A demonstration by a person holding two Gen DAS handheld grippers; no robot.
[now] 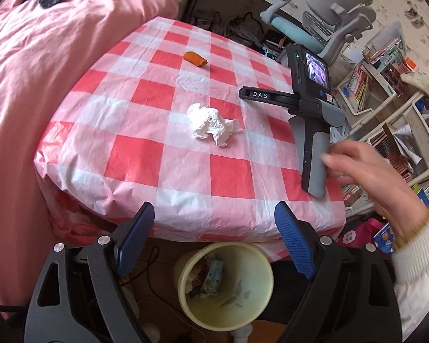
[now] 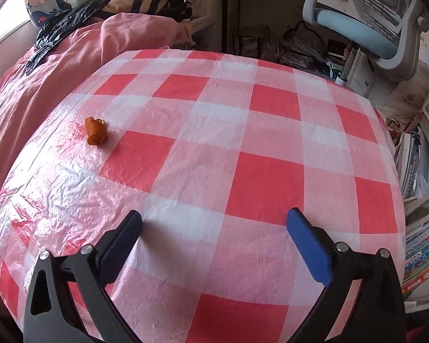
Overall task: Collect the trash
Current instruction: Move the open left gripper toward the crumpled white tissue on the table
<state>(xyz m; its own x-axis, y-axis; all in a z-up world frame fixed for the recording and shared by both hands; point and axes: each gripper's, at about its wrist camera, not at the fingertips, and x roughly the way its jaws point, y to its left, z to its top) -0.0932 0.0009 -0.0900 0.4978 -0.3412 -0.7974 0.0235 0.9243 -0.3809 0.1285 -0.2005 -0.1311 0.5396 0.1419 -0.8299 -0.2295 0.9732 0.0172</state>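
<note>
**White tissue wad waiting mid-table**

White, crumpled, paper-soft: tissue wad (image 1: pixel 211 125) lying near the middle of the checked tablecloth (image 1: pixel 134 157), untouched. Likely featherweight and squashy, no risk of breakage; best pinched across the bulky middle, not by the loose flap trailing toward the handheld device. Orange peel scrap (image 1: pixel 196 58) beyond the wad, toward the far edge; probably light too, stiffer, curled, easy to nip across its short side. Same peel (image 2: pixel 95 131) in the right wrist view, well apart from the fingers there. Pale bin (image 1: pixel 226 285) on the floor below the near edge of the cloth, some rubbish already inside. Left gripper (image 1: pixel 214 223) spread wide, empty, hovering above the bin, short of the wad. Right gripper (image 2: pixel 214 234) spread wide too, empty, low over the cloth. Bare hand (image 1: pixel 371 177) at the grey handle of the handheld device (image 1: pixel 309 105) beside the wad.
</note>
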